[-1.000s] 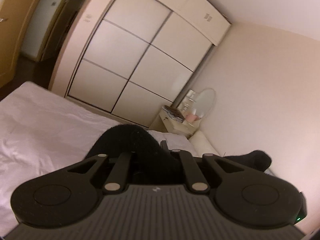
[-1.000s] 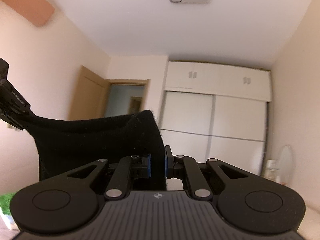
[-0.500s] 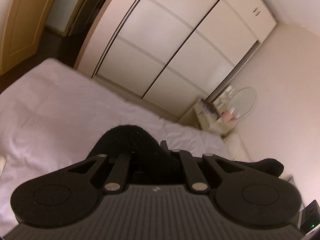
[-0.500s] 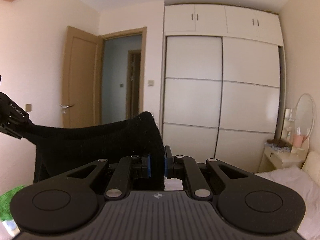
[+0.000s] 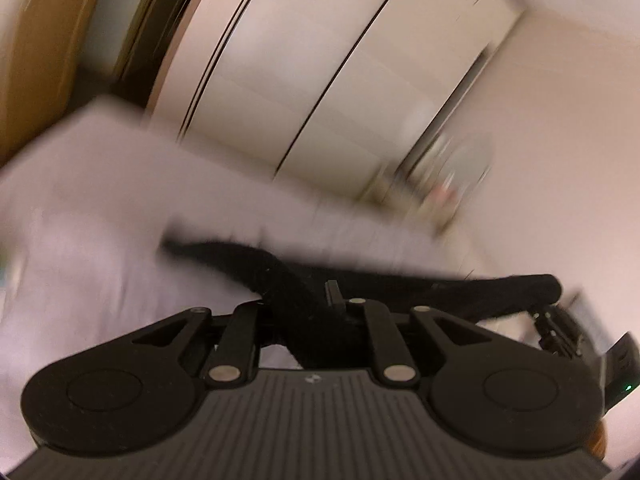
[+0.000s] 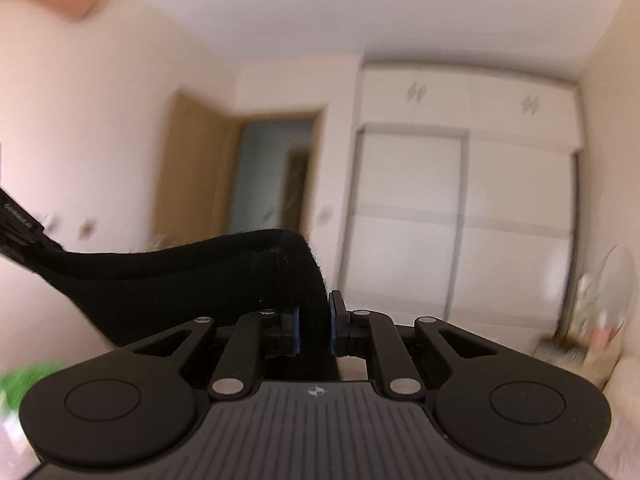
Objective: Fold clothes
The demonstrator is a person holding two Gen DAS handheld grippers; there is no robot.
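My left hand-held gripper (image 5: 308,312) and right hand-held gripper (image 6: 314,326) each clenched a corner of the black garment (image 6: 192,276), stretched in the air between them above the bed (image 5: 100,220). I judged no fold was made yet; laying it down and folding remained.

no readable text, small lettering on left gripper (image 6: 18,216) blurred
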